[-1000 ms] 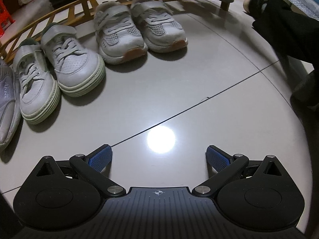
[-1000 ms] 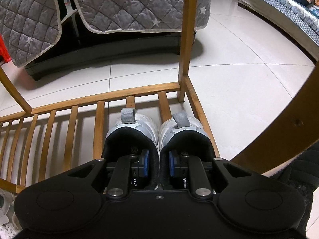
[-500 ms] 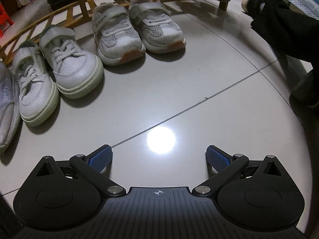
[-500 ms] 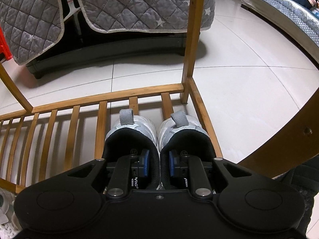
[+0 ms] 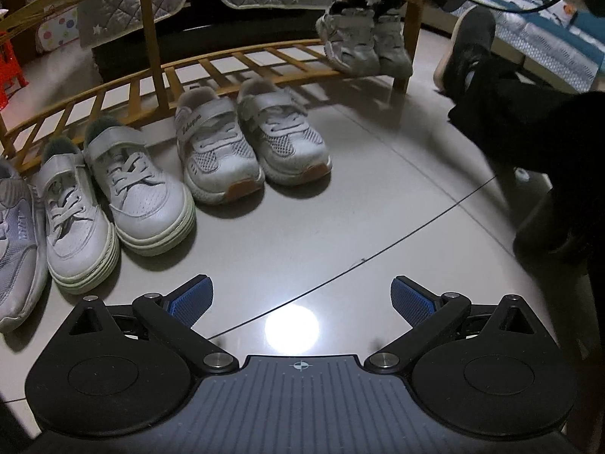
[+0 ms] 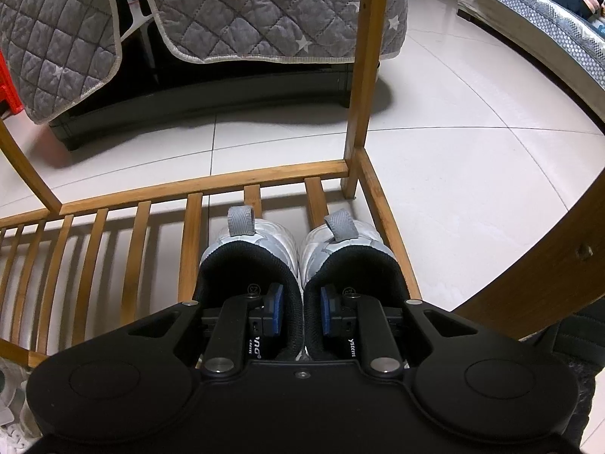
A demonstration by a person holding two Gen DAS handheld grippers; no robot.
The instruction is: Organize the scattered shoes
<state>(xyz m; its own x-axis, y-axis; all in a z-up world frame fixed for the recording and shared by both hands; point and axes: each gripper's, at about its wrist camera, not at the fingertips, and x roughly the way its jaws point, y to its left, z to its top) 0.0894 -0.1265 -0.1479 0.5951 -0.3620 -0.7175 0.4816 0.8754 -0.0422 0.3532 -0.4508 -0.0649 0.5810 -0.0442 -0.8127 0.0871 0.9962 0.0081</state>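
In the right wrist view my right gripper [image 6: 300, 302] is shut on the touching inner collars of a silver pair of shoes [image 6: 261, 242]. One finger reaches into each shoe. The pair rests on the slats at the right end of the wooden rack [image 6: 264, 176]. My left gripper [image 5: 302, 295] hangs open over bare floor tile, nothing between its blue pads [image 5: 191, 295]. In front of it a white mesh pair [image 5: 249, 140] and a white leather pair [image 5: 113, 196] stand side by side against the rack [image 5: 234, 56]. The silver pair [image 5: 363, 45] shows at the rack's far right.
A grey shoe [image 5: 15, 242] lies at the left edge. A person's dark trouser leg [image 5: 529, 132] and black shoe [image 5: 465, 49] fill the right side. Grey quilted covers [image 6: 264, 11] hang behind the rack, over a dark base. A bed edge [image 6: 548, 34] sits far right.
The left wrist view has tipped upward and drawn back, so more of the rack and the silver pair now show. The right gripper's hold on the silver pair looks the same.
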